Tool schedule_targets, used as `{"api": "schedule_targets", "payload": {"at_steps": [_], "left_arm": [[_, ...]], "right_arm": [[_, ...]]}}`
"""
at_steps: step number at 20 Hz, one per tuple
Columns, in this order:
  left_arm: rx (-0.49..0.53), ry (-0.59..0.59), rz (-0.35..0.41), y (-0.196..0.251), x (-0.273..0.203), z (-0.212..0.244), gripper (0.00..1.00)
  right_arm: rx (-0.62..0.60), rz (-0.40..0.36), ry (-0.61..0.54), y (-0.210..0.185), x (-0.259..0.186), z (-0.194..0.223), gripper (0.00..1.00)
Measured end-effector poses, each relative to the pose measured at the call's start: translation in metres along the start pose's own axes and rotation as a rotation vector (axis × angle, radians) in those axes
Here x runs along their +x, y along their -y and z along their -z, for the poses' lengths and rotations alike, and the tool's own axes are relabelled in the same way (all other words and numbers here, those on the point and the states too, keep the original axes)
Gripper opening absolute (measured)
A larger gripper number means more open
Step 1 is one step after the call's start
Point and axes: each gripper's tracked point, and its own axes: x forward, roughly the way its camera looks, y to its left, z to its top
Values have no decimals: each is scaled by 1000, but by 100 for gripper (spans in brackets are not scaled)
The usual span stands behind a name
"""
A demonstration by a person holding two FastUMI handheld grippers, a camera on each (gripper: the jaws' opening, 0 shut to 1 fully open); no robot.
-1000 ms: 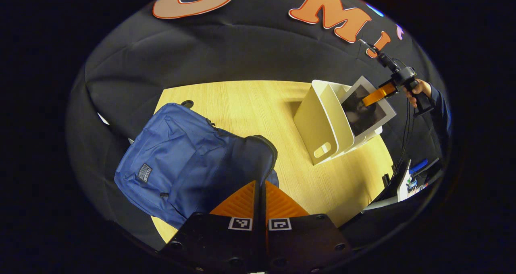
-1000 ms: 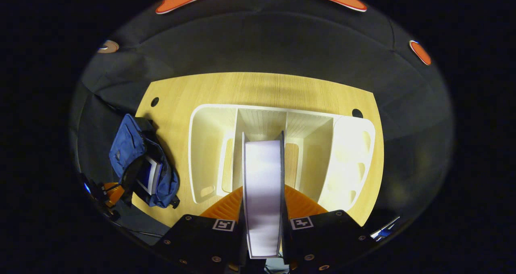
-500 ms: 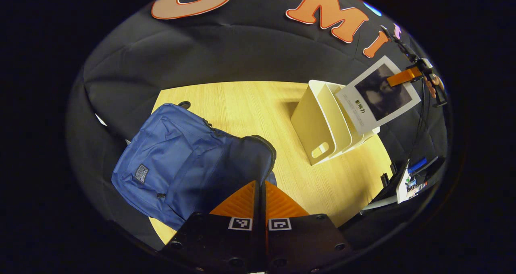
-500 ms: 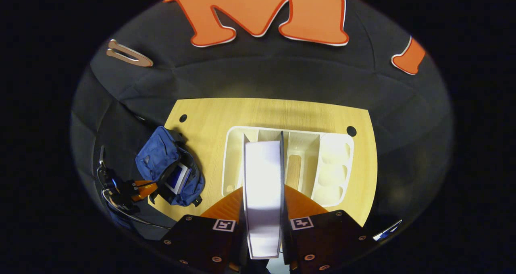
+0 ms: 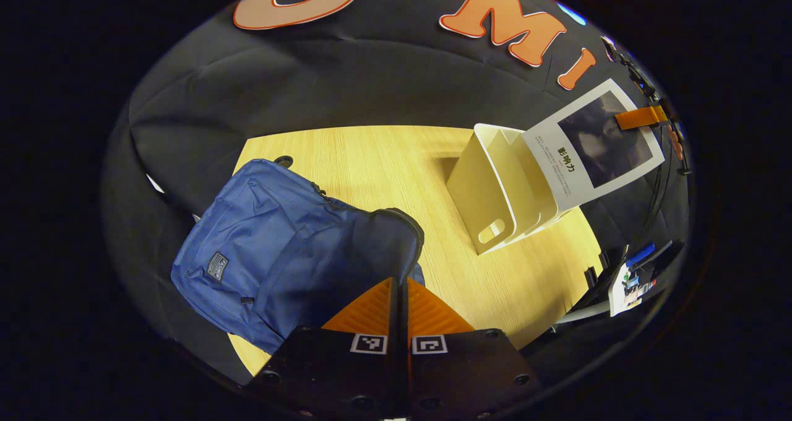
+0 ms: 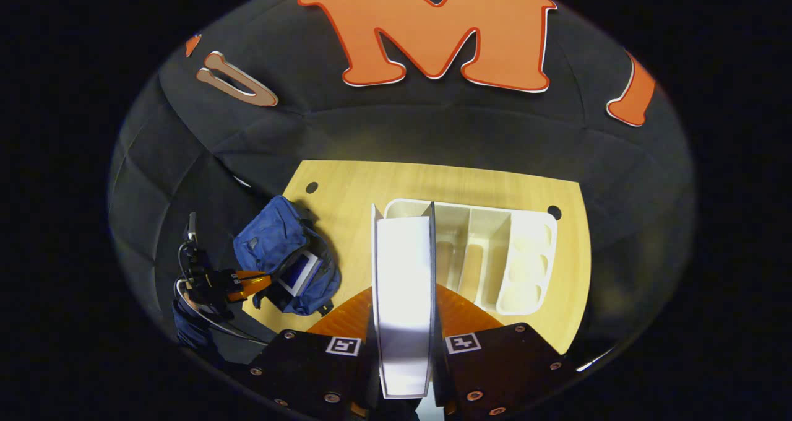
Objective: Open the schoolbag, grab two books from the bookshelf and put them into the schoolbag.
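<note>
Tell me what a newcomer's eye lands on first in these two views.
First, the white-covered book with a dark photo, held up in the air above the white plastic bookshelf by the right hand-held gripper, whose fingers clamp it. Next, the blue fabric schoolbag on the left end of the light wooden table, its mouth pulled open by the left hand-held gripper, with another book already showing inside.

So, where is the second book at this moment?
The book is clamped in the right gripper, lifted clear above the white bookshelf. In the left gripper view it hangs to the upper right, over the bookshelf's top edge.
</note>
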Motion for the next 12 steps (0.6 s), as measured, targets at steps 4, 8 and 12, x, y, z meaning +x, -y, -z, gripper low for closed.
{"api": "schedule_targets", "payload": {"at_steps": [4, 8, 12], "left_arm": [[11, -7, -11, 0, 1, -1, 1], [18, -10, -25, 1, -2, -2, 1], [18, -15, -34, 0, -3, -1, 1]], "right_arm": [[30, -70, 18, -28, 13, 14, 35], [67, -150, -13, -49, 31, 41, 35], [127, -219, -38, -65, 48, 65, 35]]}}
